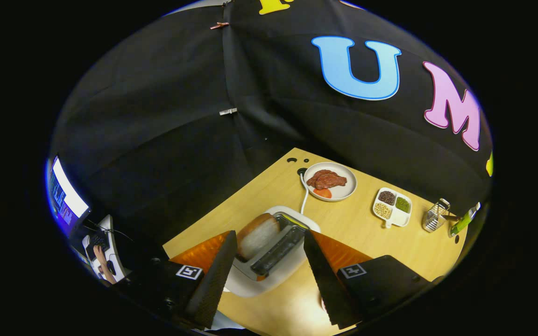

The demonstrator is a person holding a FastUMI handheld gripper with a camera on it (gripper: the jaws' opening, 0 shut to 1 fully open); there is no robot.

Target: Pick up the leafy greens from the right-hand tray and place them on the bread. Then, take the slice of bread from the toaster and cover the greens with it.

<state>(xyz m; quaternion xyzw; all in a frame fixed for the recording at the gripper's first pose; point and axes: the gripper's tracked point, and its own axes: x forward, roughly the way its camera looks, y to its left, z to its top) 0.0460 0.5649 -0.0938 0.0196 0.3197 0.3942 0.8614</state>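
Now gripper (269, 252) jaws apart, straddling toaster (273, 247); bread slice (258, 234) upright in slot, untouched by either finger.

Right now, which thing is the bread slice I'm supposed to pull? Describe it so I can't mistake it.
Start at the white toaster on the wooden table, between the open gripper fingers. The bread slice stands upright in the slot nearer the left finger. It is pale with a brown crust; the slot beside it is dark.
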